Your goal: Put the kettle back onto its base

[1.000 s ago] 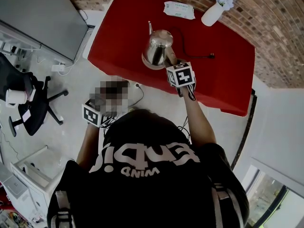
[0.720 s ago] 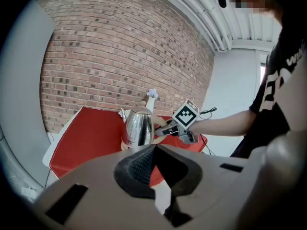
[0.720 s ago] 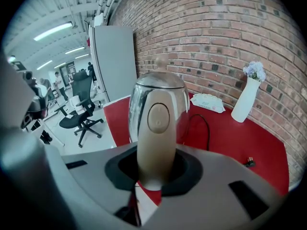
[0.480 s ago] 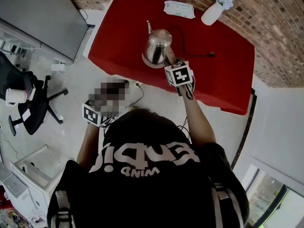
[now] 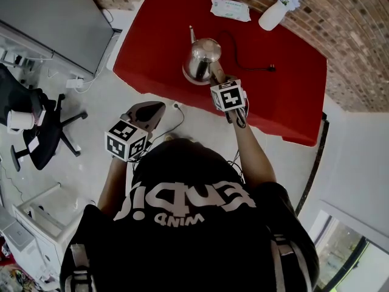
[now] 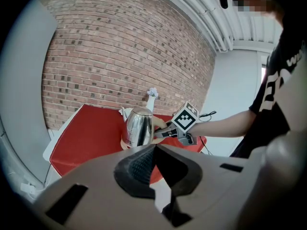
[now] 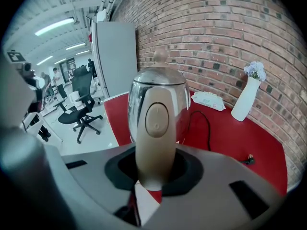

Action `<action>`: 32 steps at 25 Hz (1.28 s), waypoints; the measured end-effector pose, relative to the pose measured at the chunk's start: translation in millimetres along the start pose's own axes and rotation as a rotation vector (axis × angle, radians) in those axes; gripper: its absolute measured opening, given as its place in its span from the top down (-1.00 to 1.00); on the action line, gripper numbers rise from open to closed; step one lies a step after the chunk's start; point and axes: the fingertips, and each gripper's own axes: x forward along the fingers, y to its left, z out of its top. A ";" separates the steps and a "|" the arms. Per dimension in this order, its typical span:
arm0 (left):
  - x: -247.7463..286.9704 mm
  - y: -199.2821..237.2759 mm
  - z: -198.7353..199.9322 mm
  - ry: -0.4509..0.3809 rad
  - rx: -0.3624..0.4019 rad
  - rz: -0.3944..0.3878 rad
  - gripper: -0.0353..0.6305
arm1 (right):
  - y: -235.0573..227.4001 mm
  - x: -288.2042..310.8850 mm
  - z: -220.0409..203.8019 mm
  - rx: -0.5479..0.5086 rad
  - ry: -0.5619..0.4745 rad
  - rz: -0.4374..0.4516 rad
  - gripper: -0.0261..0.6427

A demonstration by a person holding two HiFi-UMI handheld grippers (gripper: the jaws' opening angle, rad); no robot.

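Observation:
A shiny steel kettle (image 5: 203, 56) with a beige handle stands near the front edge of the red table (image 5: 285, 96). A beige base (image 5: 189, 79) shows under it; whether the kettle rests fully on it I cannot tell. My right gripper (image 5: 217, 78) is shut on the kettle's handle (image 7: 154, 138), which fills the space between the jaws in the right gripper view. My left gripper (image 5: 155, 107) hangs over the floor, short of the table, its jaws shut with nothing in them. From the left gripper view, the kettle (image 6: 138, 126) and the base (image 6: 125, 146) lie ahead.
A black cord (image 5: 243, 66) runs from the base to a loose plug (image 5: 271, 67). A pack of wipes (image 5: 230, 9) and a white vase (image 5: 273, 14) with flowers sit by the brick wall. An office chair (image 5: 42, 132) stands on the floor at left.

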 end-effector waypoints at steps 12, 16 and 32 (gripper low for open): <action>2.0 -8.5 -1.5 0.006 0.003 -0.014 0.87 | -0.7 4.1 -8.4 -0.018 0.030 -0.001 0.67; 3.2 -10.6 -1.5 0.003 0.000 -0.017 0.87 | 0.2 6.9 -12.0 0.000 0.042 0.029 0.24; 11.6 -20.7 4.6 0.000 0.003 -0.050 0.87 | -3.0 -48.1 -5.6 -0.043 -0.018 0.076 0.21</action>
